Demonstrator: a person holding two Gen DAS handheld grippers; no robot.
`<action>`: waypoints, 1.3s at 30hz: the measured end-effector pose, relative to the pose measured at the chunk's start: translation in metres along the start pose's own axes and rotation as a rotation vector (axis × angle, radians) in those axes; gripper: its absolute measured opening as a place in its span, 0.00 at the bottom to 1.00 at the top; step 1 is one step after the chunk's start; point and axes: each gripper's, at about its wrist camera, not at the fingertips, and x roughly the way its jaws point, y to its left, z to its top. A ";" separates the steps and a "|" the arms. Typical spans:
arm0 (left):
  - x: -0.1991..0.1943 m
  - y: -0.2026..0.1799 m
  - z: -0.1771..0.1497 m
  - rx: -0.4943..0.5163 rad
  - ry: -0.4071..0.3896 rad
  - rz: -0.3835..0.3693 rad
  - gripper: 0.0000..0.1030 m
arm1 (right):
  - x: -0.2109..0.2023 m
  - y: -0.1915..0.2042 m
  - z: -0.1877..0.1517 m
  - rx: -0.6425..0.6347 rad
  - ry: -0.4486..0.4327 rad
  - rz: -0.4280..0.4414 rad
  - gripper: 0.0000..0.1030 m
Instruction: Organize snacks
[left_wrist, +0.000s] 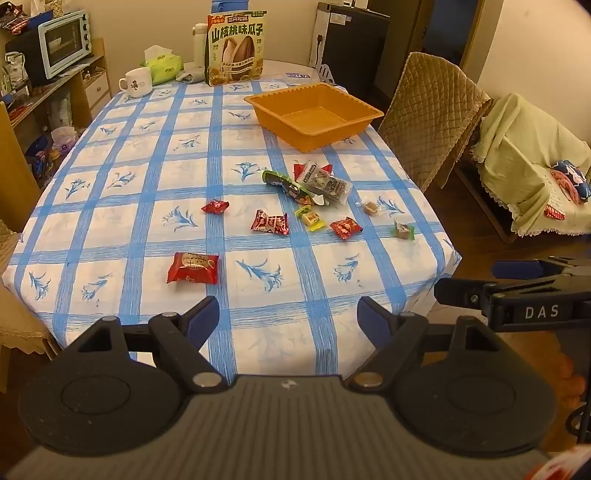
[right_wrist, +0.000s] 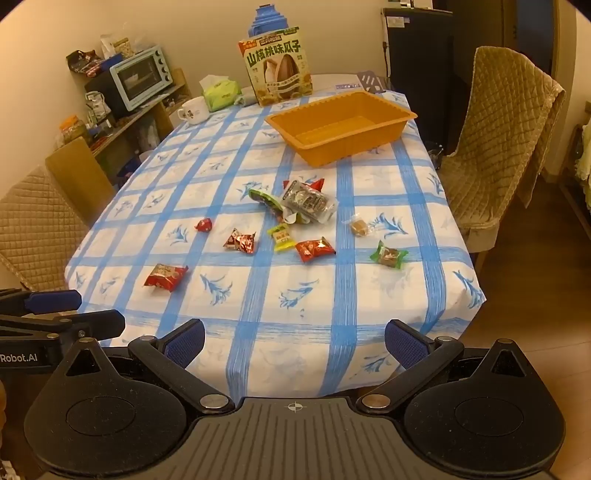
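Several wrapped snacks lie scattered on a blue-checked tablecloth (left_wrist: 147, 177). A red packet (left_wrist: 192, 268) is nearest, then smaller red ones (left_wrist: 270, 222) (left_wrist: 215, 206) (left_wrist: 345, 227), a yellow-green candy (left_wrist: 311, 218), a green candy (left_wrist: 403, 230), a clear-wrapped candy (left_wrist: 370, 206) and a heap of bigger packs (left_wrist: 317, 184). An empty orange tray (left_wrist: 314, 115) sits far right. My left gripper (left_wrist: 288, 319) hovers open at the table's near edge, nothing between its fingers. In the right wrist view my right gripper (right_wrist: 294, 342) is also open and empty above the near edge, with the red packet (right_wrist: 165, 276) and orange tray (right_wrist: 341, 123) ahead.
A tall sunflower-seed box (left_wrist: 236, 48), a white mug (left_wrist: 136, 82), a green tissue pack (left_wrist: 164, 66) and a bottle (left_wrist: 199, 44) stand at the far end. A quilted chair (left_wrist: 428, 118) is right of the table, another chair (right_wrist: 33, 229) left. Shelves with a toaster oven (left_wrist: 64, 42) line the left wall.
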 end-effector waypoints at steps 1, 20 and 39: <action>0.000 0.000 0.000 0.000 0.002 0.001 0.78 | 0.000 0.000 0.000 0.000 0.000 0.000 1.00; -0.007 0.014 -0.003 -0.030 -0.008 0.011 0.78 | 0.004 0.013 0.001 -0.021 -0.004 0.008 1.00; -0.010 0.018 -0.004 -0.033 -0.012 0.009 0.78 | 0.005 0.020 0.003 -0.029 -0.005 0.008 1.00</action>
